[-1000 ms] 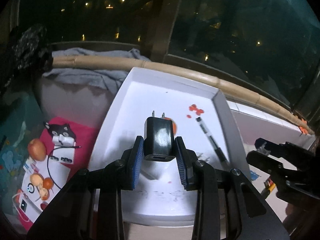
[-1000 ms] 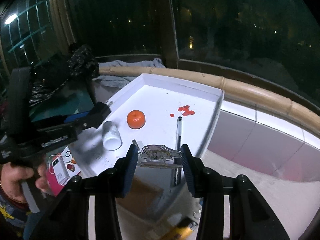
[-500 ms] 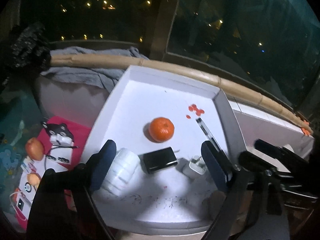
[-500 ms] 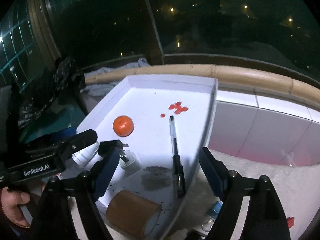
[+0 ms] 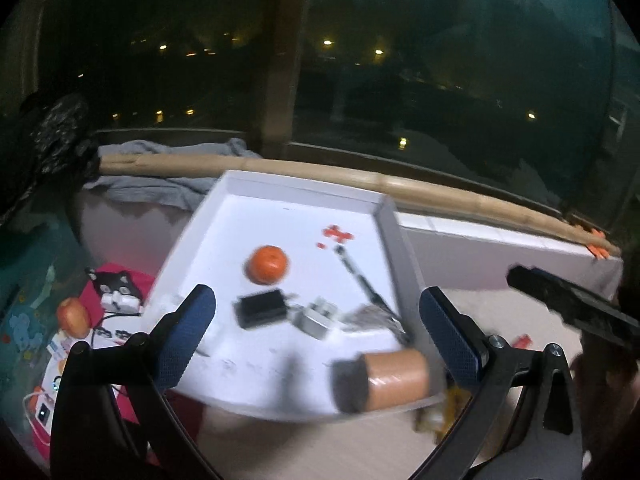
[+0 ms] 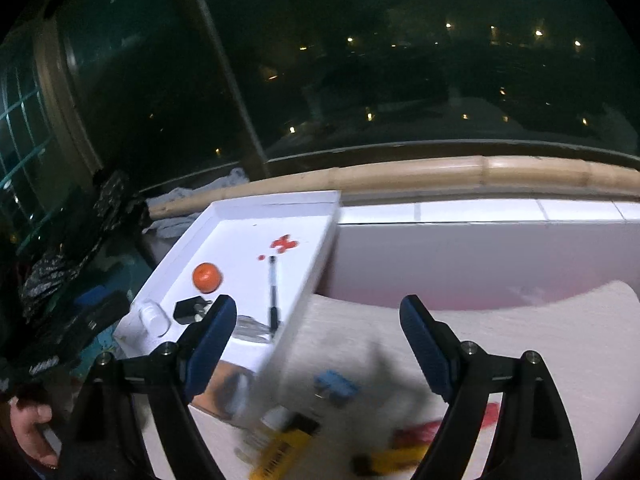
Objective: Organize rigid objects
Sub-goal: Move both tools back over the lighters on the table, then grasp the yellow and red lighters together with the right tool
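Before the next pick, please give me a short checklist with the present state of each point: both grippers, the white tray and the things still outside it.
1. Left gripper empty, jaws wide after just opening: ok.
2. Right gripper empty, jaws just opened: ok.
3. Black charger lying inside the white tray: ok.
4. Orange and pen inside the tray: ok.
5. Blue item and yellow item outside the tray: not ok.
6. Which of them lies nearer: blurred, cannot tell.

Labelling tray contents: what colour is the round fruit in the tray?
Orange, clearest in the left wrist view.
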A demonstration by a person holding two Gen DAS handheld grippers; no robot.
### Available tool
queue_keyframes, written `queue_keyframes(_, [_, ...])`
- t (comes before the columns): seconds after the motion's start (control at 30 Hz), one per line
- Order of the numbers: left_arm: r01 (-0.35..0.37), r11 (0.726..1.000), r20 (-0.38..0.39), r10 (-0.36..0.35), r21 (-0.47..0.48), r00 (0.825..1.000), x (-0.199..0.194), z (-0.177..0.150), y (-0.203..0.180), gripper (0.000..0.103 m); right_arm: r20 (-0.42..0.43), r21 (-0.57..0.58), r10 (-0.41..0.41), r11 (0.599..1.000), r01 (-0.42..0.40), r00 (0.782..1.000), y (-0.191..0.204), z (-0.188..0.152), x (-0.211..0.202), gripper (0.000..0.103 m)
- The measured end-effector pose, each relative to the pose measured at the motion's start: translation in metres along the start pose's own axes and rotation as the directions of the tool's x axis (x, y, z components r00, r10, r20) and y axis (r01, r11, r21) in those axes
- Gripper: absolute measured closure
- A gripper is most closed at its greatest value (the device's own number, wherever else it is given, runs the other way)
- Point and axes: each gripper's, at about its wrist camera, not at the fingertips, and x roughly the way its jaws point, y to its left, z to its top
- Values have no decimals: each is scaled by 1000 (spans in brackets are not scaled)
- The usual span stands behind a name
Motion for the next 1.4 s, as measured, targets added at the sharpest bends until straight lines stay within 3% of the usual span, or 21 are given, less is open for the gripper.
queue_keyframes(0.2, [136, 989, -84, -132, 49, 988, -12, -40, -30, 0, -38, 39, -82, 996, 83, 996, -46, -6, -3, 19])
queue_keyframes(0.27, [173, 982, -125, -164, 70, 979, -12, -53, -39, 0, -75, -3, -108, 994, 108, 991, -58, -10, 1, 19])
queue_keyframes(0.37, [217, 970, -181, -196, 109, 964, -11, -73, -53, 0, -114, -96, -18, 995, 7, 993, -65, -20, 0, 19])
queue_keyframes(0.47, [255, 962, -224, -228, 96, 947, -7, -87, -63, 0, -146, -162, 12, 986, -36, 989, -69, -27, -2, 19])
queue_keyframes(0.6, [273, 958, -262, -243, 85, 934, 0, -97, -74, 0, -180, -172, 22, 984, -53, 983, -71, -35, 4, 19])
queue_keyframes(0.73, [282, 957, -288, -253, 65, 924, 8, -103, -81, 0, -190, -156, -24, 988, -6, 982, -73, -37, 20, 19])
queue_keyframes(0.8, [301, 953, -304, -278, 33, 911, 13, -104, -84, 0, -208, -114, 35, 992, -60, 977, -75, -36, 27, 19])
queue_keyframes(0.9, [338, 941, -321, -322, -5, 891, 17, -105, -88, 0, -257, -102, 139, 980, -170, 956, -69, -40, 34, 19])
queue_keyframes(1.03, [367, 930, -337, -347, -4, 875, 20, -104, -95, 0, -348, -191, 239, 929, -318, 907, -53, -55, 27, 19])
queue_keyframes(1.13, [364, 931, -348, -335, 19, 876, 21, -105, -100, 0, -413, -233, 273, 891, -391, 869, -46, -69, 14, 19])
queue_keyframes(1.23, [357, 933, -349, -317, 54, 882, 19, -104, -102, 0, -452, -279, 276, 859, -429, 848, -40, -87, -5, 20])
queue_keyframes(1.3, [353, 934, -348, -310, 64, 885, 19, -105, -103, 0, -438, -328, 249, 851, -411, 864, -36, -98, -21, 20])
queue_keyframes(1.4, [345, 937, -346, -307, 53, 887, 16, -106, -96, 0, -342, -376, 170, 877, -300, 924, -40, -103, -42, 20])
